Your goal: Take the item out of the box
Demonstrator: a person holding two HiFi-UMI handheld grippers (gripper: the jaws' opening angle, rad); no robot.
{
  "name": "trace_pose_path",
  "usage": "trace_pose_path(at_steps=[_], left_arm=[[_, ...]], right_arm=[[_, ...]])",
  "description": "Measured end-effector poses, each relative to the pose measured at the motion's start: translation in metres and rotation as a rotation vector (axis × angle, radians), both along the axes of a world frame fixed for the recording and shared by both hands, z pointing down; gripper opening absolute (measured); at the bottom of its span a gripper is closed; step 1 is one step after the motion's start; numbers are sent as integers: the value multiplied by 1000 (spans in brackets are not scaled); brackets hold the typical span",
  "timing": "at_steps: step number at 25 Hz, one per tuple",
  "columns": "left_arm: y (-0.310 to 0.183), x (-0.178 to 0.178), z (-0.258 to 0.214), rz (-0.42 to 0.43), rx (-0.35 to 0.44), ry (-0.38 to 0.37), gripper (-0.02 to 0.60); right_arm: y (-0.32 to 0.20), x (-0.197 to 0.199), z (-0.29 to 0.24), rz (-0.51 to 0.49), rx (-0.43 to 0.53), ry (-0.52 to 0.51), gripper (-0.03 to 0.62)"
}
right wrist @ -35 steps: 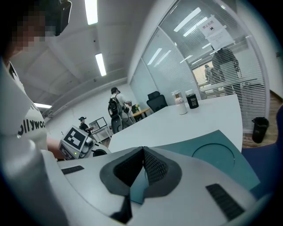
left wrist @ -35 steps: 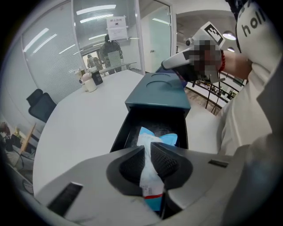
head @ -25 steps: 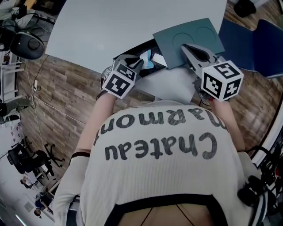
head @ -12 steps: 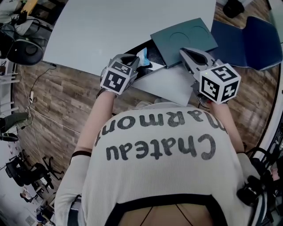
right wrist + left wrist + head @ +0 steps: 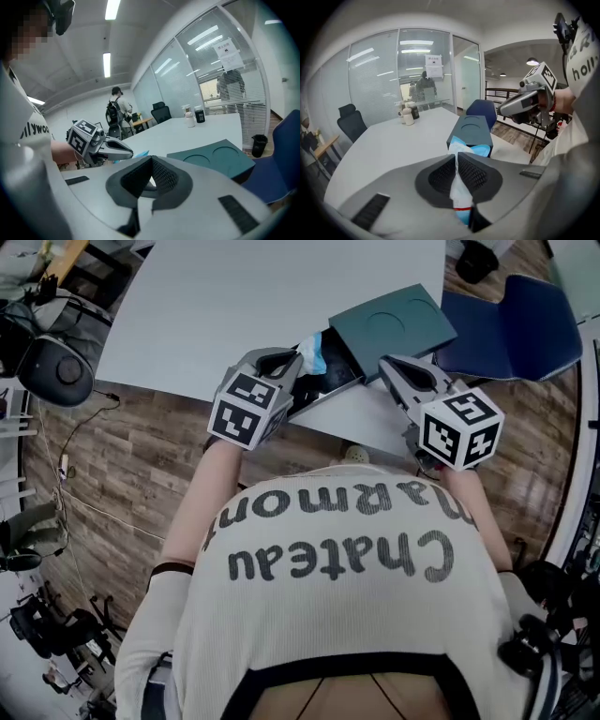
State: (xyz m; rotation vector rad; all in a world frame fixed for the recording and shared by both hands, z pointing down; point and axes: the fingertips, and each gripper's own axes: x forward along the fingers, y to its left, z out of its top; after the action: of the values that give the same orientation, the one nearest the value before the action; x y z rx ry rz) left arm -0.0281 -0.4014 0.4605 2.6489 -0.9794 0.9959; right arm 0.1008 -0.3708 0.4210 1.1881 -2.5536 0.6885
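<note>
A dark teal box (image 5: pixel 389 322) lies on the grey table (image 5: pixel 234 296) with its open end toward me. A white and light-blue soft packet (image 5: pixel 314 349) sticks up at that opening. My left gripper (image 5: pixel 298 360) is shut on the packet (image 5: pixel 459 187), whose upper part shows past the pads in front of the box (image 5: pixel 471 131). My right gripper (image 5: pixel 386 364) hovers at the box's near right side. In the right gripper view its jaws (image 5: pixel 151 161) are shut with nothing between them, and the left gripper (image 5: pixel 101 143) and the box lid (image 5: pixel 215 157) lie beyond.
A blue chair (image 5: pixel 511 329) stands right of the table. Small bottles (image 5: pixel 407 112) sit at the table's far end, and a black office chair (image 5: pixel 349 124) is on its left. A small round object (image 5: pixel 354 454) lies on the wooden floor below the table edge.
The left gripper's jaws have closed on the packet and drawn it up at the box's opening. The right gripper has stayed beside the box.
</note>
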Motion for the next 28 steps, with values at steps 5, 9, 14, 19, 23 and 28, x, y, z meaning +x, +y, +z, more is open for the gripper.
trace_pose_path(at_steps=[5,9,14,19,23,28], left_arm=[[8,-11,-35,17,99,43,26],[26,-25,-52,11,147,83,26],[55,-43,-61,-5,119,170,26],[93,-70,-68,20,118,180,26],[116,-78,-69,35,110,194,26],[113,-70,-71,22,90,213,26]], right_arm=[[12,-19,-9,13,28,7,-2],[29,-35,-11,21,31,12,-2],[54,-58,-17,16,36,17,-1],[87,-88,-22,20,32,27,0],[103,-102,-21,20,28,25,0],[101,-98,-19,9,4,27,-2]])
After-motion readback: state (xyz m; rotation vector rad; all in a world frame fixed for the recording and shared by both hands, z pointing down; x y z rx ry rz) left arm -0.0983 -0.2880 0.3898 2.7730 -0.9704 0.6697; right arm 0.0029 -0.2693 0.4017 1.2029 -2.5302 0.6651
